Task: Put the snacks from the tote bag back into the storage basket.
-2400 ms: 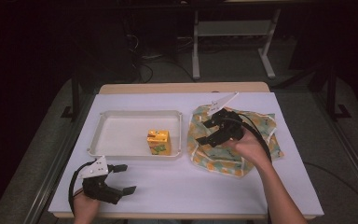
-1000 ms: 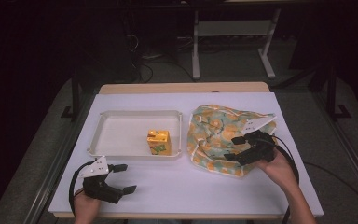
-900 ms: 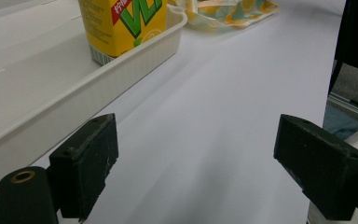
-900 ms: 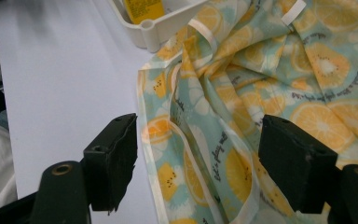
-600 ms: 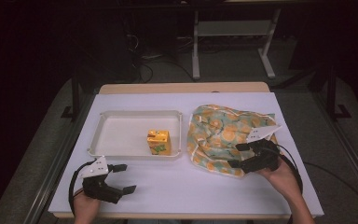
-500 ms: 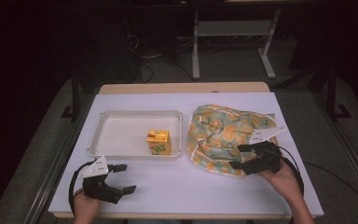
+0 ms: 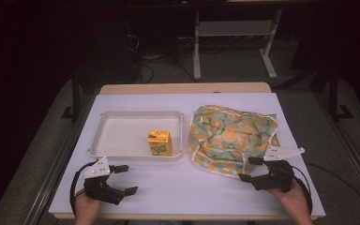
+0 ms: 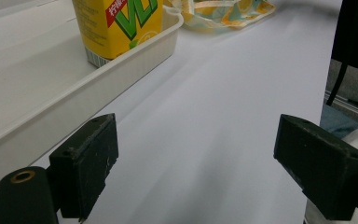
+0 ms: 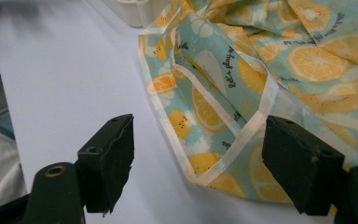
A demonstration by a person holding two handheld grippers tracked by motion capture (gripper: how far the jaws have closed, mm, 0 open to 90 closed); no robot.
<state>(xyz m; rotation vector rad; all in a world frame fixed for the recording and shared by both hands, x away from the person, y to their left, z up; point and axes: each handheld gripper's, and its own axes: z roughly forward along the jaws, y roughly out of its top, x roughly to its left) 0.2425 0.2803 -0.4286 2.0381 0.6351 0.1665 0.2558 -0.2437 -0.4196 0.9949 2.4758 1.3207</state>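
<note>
The right tool (image 9: 196, 172), jaws just widened and empty, straddles the fruit-print bag's (image 9: 261, 70) hem near the surface's front-right corner; closing could pinch one layer.

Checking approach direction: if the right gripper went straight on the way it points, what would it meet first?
Most likely the fruit-print cloth bag: its pale-trimmed near corner lies just ahead between the open jaws of the right gripper, which have just been opening. Depth is unclear.
</note>
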